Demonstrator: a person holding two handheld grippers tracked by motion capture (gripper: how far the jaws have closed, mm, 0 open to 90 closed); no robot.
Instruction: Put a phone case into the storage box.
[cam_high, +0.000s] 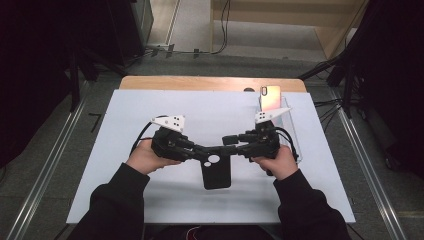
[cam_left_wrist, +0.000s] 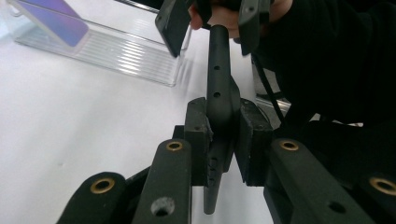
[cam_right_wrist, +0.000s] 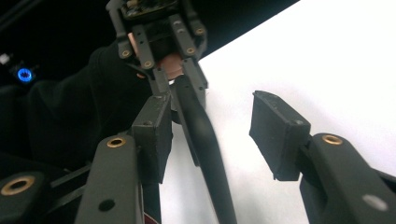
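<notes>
Left hand-held gripper (cam_high: 196, 150) is clenched on the black phone case (cam_high: 216, 172): in the left gripper view its two pads press the case's edge from both sides (cam_left_wrist: 219, 135), and the case stands on edge between them, running away toward the other hand. From the high view the same case reads quite differently, as a flat dark rectangle with a round camera hole, held just above the white table (cam_high: 150, 200) between the two hands and hanging toward the person.

Right hand-held gripper (cam_high: 235, 148) meets the case from the opposite side. The high view cannot settle its jaws, since they merge with the dark case. The right gripper view does: the case's curved edge (cam_right_wrist: 205, 154) lies against the left pad, while the right pad (cam_right_wrist: 275, 135) stands clear of it with white table showing in the gap, so this hand-held gripper is released, with the case still between its jaws.

Farther back on the table's right side, the high view shows a phone (cam_high: 270, 98) propped upright in a clear stand (cam_high: 287, 125). The left gripper view catches that ribbed clear stand (cam_left_wrist: 121, 56) with the phone's purple-tinted face (cam_left_wrist: 60, 21) leaning in it.
</notes>
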